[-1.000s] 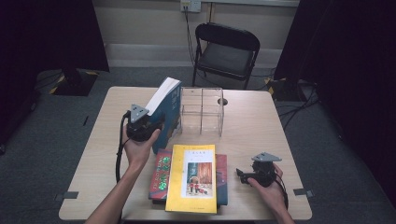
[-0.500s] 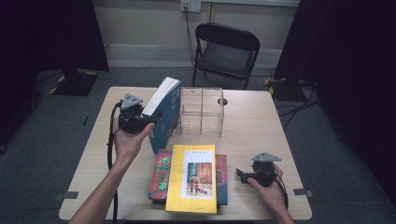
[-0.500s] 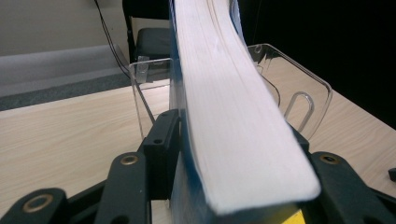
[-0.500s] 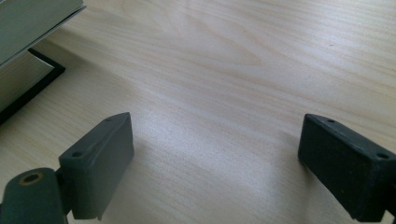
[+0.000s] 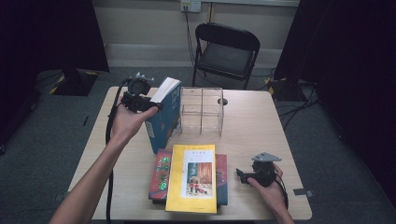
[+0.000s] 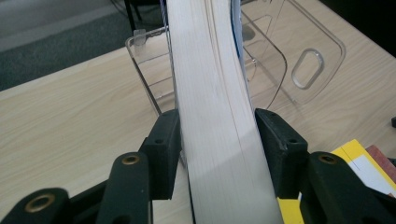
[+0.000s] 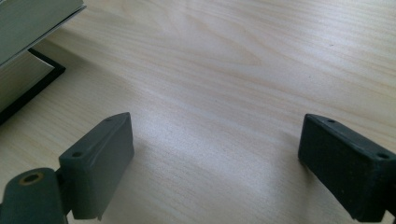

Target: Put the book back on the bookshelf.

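A blue-covered book [image 5: 164, 116] stands tilted on the table, just left of a clear plastic organiser [image 5: 201, 111]. My left gripper [image 5: 150, 106] is shut on the book's upper edge. In the left gripper view the white page block [image 6: 212, 116] fills the gap between the jaws, and the clear organiser [image 6: 275, 60] lies behind it. A yellow book [image 5: 192, 177] lies on top of a stack with a red book [image 5: 159, 173] near the table's front. My right gripper [image 5: 240, 176] rests low on the table right of the stack, open [image 7: 215, 154] with bare wood between its jaws.
The wooden table [image 5: 261, 126] has bare room at its right and left sides. A black folding chair [image 5: 226, 51] stands behind the far edge. A black cable [image 5: 110, 140] trails from the left gripper along the forearm. The stack's edge [image 7: 28, 28] shows at the right gripper view's upper left.
My left gripper has moved to the far left and risen a little, keeping hold of the blue book, which now leans more. The right gripper has stayed put.
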The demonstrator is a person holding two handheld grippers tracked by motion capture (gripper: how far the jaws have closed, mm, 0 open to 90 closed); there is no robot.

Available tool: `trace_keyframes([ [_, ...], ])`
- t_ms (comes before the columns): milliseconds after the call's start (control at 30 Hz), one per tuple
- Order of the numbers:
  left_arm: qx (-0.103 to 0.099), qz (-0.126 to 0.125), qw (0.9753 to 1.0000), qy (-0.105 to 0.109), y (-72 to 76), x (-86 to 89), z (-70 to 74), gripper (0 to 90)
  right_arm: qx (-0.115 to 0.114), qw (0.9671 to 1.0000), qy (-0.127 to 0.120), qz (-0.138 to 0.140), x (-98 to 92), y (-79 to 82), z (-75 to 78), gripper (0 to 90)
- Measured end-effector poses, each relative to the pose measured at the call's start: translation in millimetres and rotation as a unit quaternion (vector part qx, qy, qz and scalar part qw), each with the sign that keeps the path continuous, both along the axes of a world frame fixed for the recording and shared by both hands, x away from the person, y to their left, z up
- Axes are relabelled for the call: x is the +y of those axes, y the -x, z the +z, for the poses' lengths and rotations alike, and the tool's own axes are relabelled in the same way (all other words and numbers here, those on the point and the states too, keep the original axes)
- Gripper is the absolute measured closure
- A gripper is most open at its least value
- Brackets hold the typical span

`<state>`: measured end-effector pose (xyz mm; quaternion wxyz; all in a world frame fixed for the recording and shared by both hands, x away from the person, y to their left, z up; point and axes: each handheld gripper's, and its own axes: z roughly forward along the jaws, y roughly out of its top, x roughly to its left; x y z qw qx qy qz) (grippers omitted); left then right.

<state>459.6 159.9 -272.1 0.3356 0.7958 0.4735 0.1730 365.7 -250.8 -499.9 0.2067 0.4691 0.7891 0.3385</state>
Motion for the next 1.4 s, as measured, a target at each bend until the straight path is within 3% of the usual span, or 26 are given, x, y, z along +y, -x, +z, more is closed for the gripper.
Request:
trace_keyframes([
  [67,0.021,0.002,0.9997,-0.010,-9.4,-3.9,3.9,52.8,0.000,1.0000,0.000,0.000,0.1,-0.1,0.0,10.0],
  [100,0.043,0.003,0.9988,-0.021,-17.2,-7.0,6.0,52.7,0.000,1.0000,0.000,0.001,0.2,-0.2,0.0,10.0],
  [167,0.070,0.004,0.9971,-0.029,-26.0,-10.2,7.1,52.8,0.000,1.0000,0.000,0.001,0.2,-0.3,0.0,10.0],
  [200,0.090,0.003,0.9952,-0.040,-32.4,-12.7,7.1,52.8,0.000,1.0000,0.000,0.002,0.1,-0.3,0.0,10.0],
  [333,0.123,0.011,0.9896,-0.074,-43.4,-22.2,9.0,54.6,0.000,1.0000,0.000,0.002,0.2,-0.4,-0.1,10.0],
  [500,0.136,0.009,0.9868,-0.087,-53.2,-27.3,4.6,55.4,0.001,1.0000,0.000,0.003,0.3,-0.4,0.0,10.0],
  [733,0.171,0.011,0.9816,-0.083,-64.3,-28.7,-2.0,55.1,0.000,1.0000,-0.001,0.004,0.6,-0.7,-0.1,10.0],
  [900,0.174,0.008,0.9812,-0.084,-66.3,-28.8,-3.2,54.5,0.000,1.0000,-0.002,0.004,0.6,-0.7,-0.1,10.0],
  [1067,0.196,0.011,0.9778,-0.073,-69.0,-29.9,-3.6,51.7,0.000,1.0000,-0.001,0.005,0.6,-0.8,-0.1,10.0],
  [1167,0.197,0.014,0.9784,-0.060,-69.7,-31.2,-2.3,45.7,0.000,1.0000,-0.001,0.005,0.7,-0.9,-0.1,10.0],
  [1267,0.194,0.017,0.9788,-0.064,-69.1,-33.2,-2.1,40.9,0.000,1.0000,-0.001,0.005,0.7,-0.9,-0.1,10.0],
  [1333,0.187,0.017,0.9789,-0.080,-68.8,-34.7,-3.7,41.7,0.000,1.0000,-0.001,0.006,0.7,-0.9,-0.1,10.0],
  [1400,0.191,0.016,0.9767,-0.097,-69.9,-35.2,-8.0,44.9,0.000,1.0000,-0.001,0.006,0.7,-0.9,-0.1,10.0],
])
